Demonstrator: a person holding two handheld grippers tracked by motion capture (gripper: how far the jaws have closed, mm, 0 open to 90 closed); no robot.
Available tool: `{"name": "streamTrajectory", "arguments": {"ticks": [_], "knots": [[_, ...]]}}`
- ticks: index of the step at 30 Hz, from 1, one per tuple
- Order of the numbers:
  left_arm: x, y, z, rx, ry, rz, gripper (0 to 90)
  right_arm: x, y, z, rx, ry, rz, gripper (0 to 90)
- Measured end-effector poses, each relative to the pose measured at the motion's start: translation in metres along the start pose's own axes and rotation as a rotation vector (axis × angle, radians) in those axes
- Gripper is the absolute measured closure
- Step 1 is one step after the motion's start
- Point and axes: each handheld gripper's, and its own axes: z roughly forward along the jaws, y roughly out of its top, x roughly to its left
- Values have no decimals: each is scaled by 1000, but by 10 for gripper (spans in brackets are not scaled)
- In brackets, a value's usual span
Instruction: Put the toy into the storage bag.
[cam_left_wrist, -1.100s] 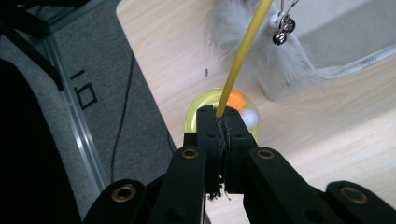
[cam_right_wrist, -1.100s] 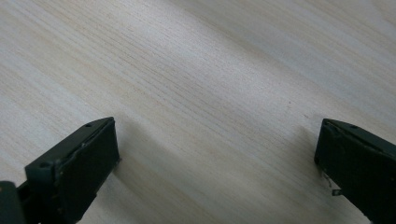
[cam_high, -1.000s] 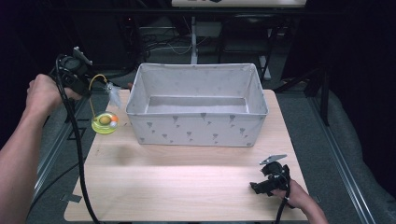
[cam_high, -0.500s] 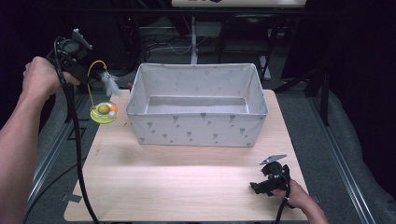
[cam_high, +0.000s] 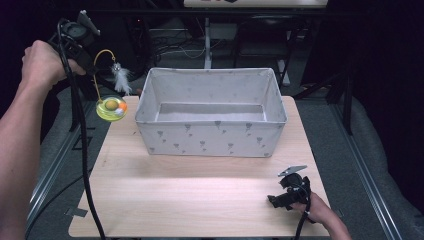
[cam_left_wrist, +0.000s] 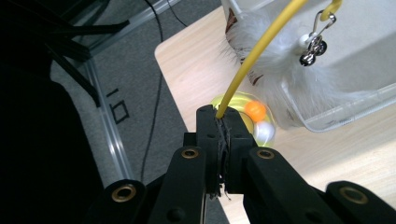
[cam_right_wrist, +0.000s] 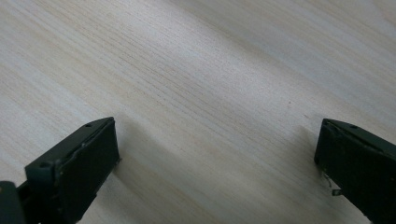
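A cat toy hangs in the air at the table's back left: a yellow-green disc (cam_high: 111, 108) with an orange ball, a curved yellow wire (cam_high: 100, 56) and a white feather (cam_high: 120, 76) with a small bell (cam_left_wrist: 312, 46). My left gripper (cam_high: 89, 64) is shut on the yellow wire (cam_left_wrist: 252, 58), held up high beside the box's left end. The disc (cam_left_wrist: 243, 116) shows beyond the closed jaws. A white fabric box (cam_high: 212, 112) stands at the back middle, with nothing visible inside. My right gripper (cam_high: 275, 200) rests open on the table's front right, with bare wood (cam_right_wrist: 210, 107) between its jaws.
The light wooden table (cam_high: 190, 200) ends just left of the hanging toy, with grey floor and a metal rail (cam_high: 55, 165) below. A black cable (cam_high: 80, 150) trails down from the left gripper. Dark frames and cables stand behind the box.
My left hand has risen and moved toward the back, lifting the toy off the table so the disc now hangs in the air. The right gripper has stayed still.
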Motion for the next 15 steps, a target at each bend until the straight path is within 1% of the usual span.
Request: {"name": "streamTrajectory", "arguments": {"ticks": [1, 5, 9, 15], "knots": [[0, 0, 0, 0, 0, 0, 884, 0, 0, 0, 0, 0, 0, 0], [-2, 9, -10, -11, 22, 14, 884, 0, 0, 0, 0, 0, 0, 0], [-4, 14, -15, -22, 25, 18, 884, 0, 0, 0, 0, 0, 0, 0], [-9, 26, -26, -37, 33, 39, 884, 0, 0, 0, -1, 0, 0, 0]]}}
